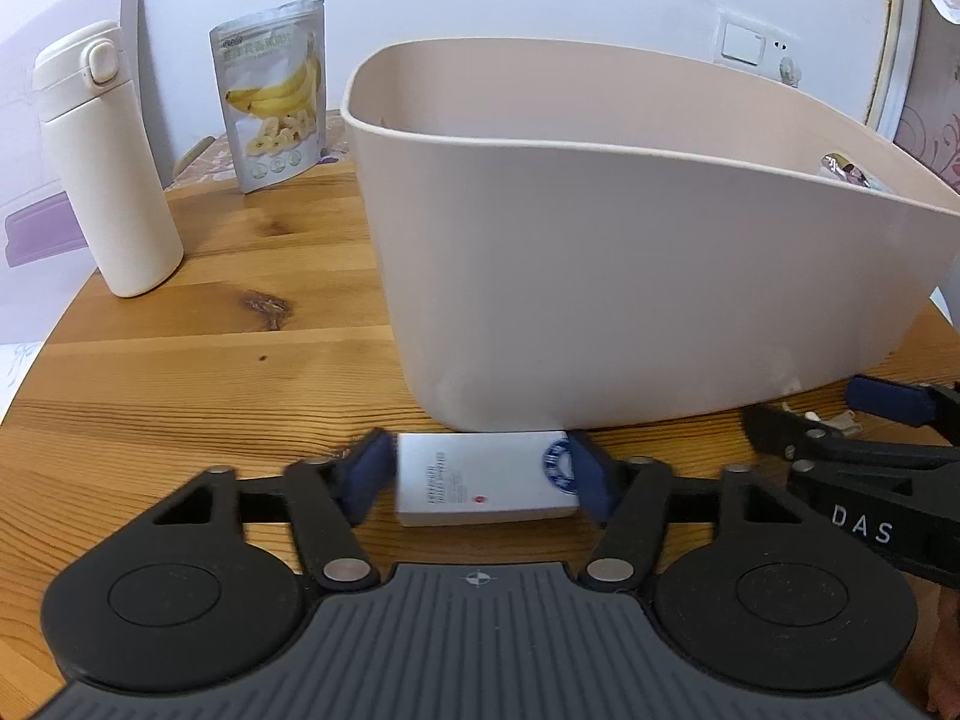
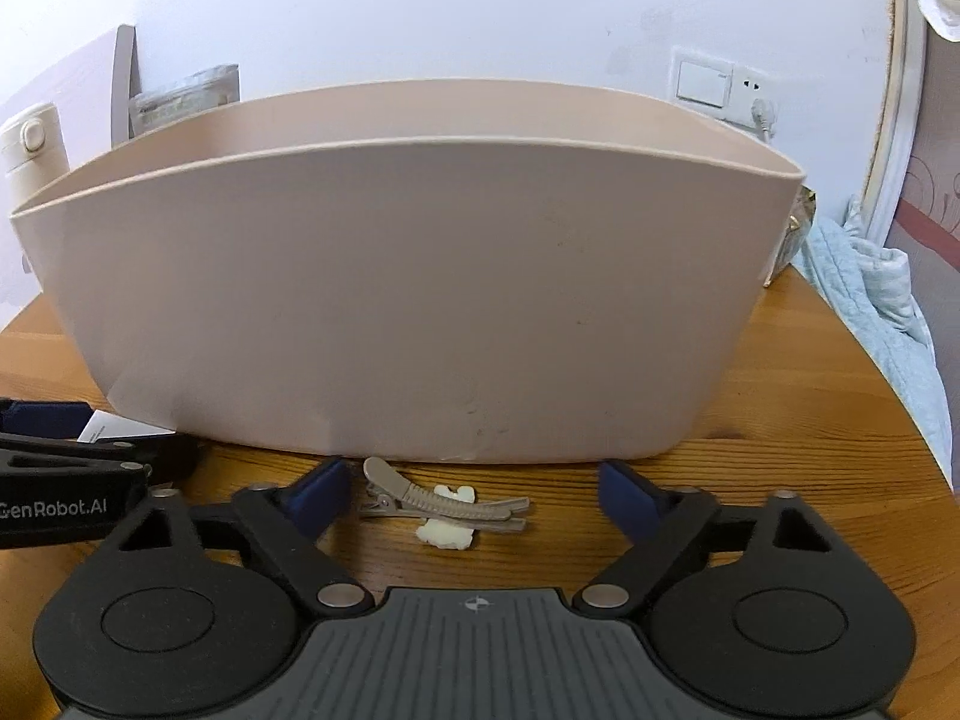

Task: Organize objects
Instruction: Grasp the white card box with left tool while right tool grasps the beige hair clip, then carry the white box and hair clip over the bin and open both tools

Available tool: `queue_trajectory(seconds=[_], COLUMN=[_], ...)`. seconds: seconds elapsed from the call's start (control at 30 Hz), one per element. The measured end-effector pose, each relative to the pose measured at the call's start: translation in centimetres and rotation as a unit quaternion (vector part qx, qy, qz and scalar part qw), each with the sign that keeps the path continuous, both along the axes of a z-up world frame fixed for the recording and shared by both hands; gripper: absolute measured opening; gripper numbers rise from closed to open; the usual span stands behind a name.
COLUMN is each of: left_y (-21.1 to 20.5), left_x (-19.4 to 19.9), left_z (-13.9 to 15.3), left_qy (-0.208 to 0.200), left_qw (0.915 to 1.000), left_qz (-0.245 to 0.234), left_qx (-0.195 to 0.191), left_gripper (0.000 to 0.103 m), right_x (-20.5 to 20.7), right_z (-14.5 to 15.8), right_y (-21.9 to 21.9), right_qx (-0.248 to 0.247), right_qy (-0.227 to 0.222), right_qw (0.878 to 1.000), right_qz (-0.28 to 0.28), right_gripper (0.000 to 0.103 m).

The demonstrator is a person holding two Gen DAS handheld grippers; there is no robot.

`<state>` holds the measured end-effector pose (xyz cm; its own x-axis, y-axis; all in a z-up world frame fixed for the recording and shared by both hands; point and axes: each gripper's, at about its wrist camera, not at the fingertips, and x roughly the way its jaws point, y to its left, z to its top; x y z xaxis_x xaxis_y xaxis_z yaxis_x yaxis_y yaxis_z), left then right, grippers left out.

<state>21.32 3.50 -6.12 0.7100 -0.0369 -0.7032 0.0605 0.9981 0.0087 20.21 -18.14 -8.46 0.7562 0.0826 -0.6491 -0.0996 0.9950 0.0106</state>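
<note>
The left claw (image 1: pixel 483 477) has both blue pads against the ends of a small white box (image 1: pixel 487 477), which lies on the wooden desk (image 1: pixel 210 372) just before the beige bin (image 1: pixel 600 276). The right claw (image 2: pixel 474 495) stands spread wide, apart from a grey hair clip (image 2: pixel 444 501) lying flat between its fingers. A cream flask (image 1: pixel 102 162) and banana-chip pouch (image 1: pixel 273 96) stand upright left of the bin.

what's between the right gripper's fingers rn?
In the right wrist view, a hair clip lies on the table between the open right gripper, untouched.
</note>
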Motion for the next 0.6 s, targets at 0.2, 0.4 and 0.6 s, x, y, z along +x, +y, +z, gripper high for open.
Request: queue_trajectory(seconds=[0.2,0.4,0.6], left_y=[0.2,0.2,0.0], left_x=[-0.6,-1.5,-2.8], left_z=[0.2,0.5,1.0], left_qy=[0.004,0.011,0.012], left_qw=[1.0000,0.9999,0.9998], left_qz=[-0.003,-0.008,-0.015], left_qx=[0.000,-0.003,-0.002], left_gripper=[0.060,0.060,0.060], right_x=[-0.3,-1.2,-2.8], right_z=[0.7,1.2,1.5], right_y=[0.0,-0.4,-0.6], right_qx=[0.000,0.008,0.012], right_qy=[0.001,0.006,0.005], right_qw=[1.000,1.000,0.999], right_qz=[0.007,0.018,0.029], right_gripper=[0.053,0.050,0.050])
